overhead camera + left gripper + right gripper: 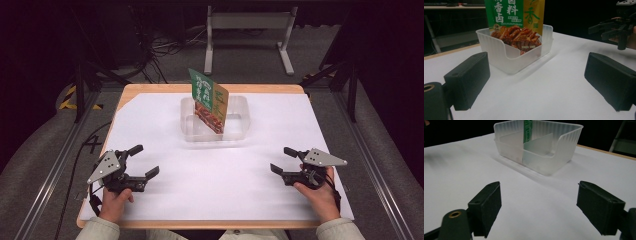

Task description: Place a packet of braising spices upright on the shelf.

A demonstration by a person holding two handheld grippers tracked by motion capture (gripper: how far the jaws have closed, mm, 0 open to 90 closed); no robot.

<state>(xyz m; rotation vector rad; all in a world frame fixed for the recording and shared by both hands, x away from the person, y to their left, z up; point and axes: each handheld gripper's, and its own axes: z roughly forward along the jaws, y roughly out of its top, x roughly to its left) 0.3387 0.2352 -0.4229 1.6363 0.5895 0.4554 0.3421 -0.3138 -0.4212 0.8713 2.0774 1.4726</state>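
A clear plastic bin [239, 131] sits at the far middle of the white table, and a green and yellow snack packet [209, 100] stands upright in it, leaning a little. In the left gripper view the bin [499, 52] holds the packet [515, 17] with its printed front toward me. The right gripper view has the bin [554, 157] with the packet [527, 130] edge-on. My left gripper [144, 161] rests open near the front left, empty. My right gripper [283, 159] rests open near the front right, empty. Both are well short of the bin.
White paper [210, 165] covers the wooden table [150, 89]. A metal stand [247, 22] and cables lie on the floor beyond the far edge. The other hand's gripper [617, 27] appears at the far right in the left gripper view.
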